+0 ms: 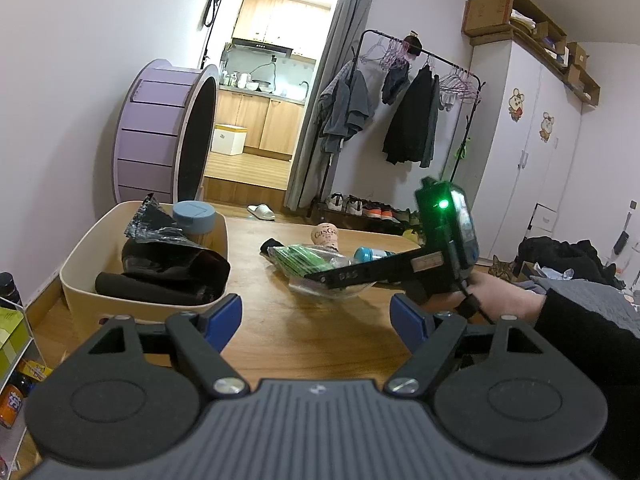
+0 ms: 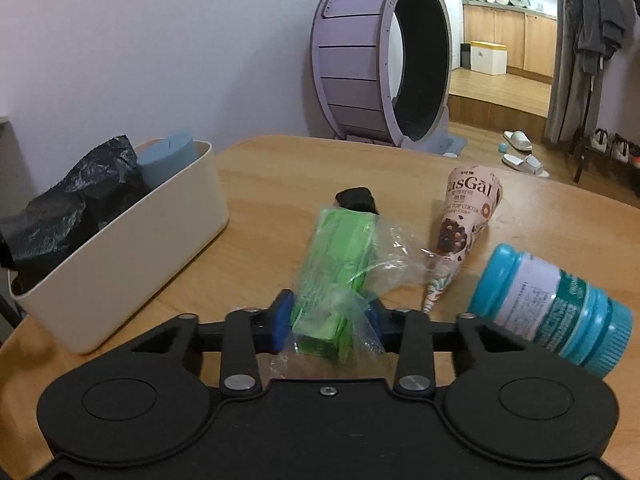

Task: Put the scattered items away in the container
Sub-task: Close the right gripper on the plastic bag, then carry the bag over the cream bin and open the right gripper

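Gripping green packet between right gripper fingers, long axis running ahead; bin lying forward-left. Left gripper hanging open, idle.

Black claw, blue pads, silver screws.

We cannot read the small label print on the teal bottle, which blurs near the right wrist view's edge. The black bag hides the cream container's contents beneath it. In the left wrist view the right gripper's jaws hide behind the green packet.
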Tool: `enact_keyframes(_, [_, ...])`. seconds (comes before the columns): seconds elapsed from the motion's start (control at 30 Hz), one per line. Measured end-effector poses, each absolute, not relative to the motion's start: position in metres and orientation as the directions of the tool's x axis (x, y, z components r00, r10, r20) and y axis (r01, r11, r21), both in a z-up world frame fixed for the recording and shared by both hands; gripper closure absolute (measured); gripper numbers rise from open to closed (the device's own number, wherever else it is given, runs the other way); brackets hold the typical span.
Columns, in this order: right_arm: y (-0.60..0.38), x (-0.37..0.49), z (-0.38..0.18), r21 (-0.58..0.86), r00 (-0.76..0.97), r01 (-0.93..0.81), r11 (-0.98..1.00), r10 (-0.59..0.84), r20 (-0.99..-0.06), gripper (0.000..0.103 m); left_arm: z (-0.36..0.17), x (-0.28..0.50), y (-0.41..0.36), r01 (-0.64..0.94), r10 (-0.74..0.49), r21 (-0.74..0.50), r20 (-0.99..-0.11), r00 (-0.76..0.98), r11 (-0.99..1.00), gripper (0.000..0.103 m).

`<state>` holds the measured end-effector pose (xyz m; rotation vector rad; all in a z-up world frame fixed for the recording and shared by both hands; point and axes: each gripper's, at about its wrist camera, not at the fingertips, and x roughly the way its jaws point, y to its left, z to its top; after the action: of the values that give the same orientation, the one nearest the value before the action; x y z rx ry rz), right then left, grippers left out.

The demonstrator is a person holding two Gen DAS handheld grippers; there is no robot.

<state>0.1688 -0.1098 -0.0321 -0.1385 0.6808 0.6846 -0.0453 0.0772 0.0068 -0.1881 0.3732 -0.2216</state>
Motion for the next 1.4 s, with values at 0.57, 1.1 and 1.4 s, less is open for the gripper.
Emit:
enact_keyframes(0.57, [-0.115, 0.122, 0.067, 0.197, 0.539, -0.738, 0.645, 0.739, -0.404, 0.086, 0.012, -0.058, 0.100, 0.120, -0.190, -0.235, -0.304, 0.934, 0.965, 0.023])
enact_keyframes(1.1, [-0.030, 0.120, 0.063, 0.232, 0.360, -0.843, 0.485, 0.830, -0.426, 0.045, 0.019, -0.071, 0.110, 0.096, -0.165, -0.250, -0.275, 0.947, 0.964, 0.023])
enact_keyframes(1.4, [-0.090, 0.109, 0.073, 0.156, 0.487, -0.792, 0.590, 0.765, -0.422, 0.040, 0.016, -0.062, 0.101, 0.135, -0.202, -0.232, -0.295, 0.934, 0.963, 0.023])
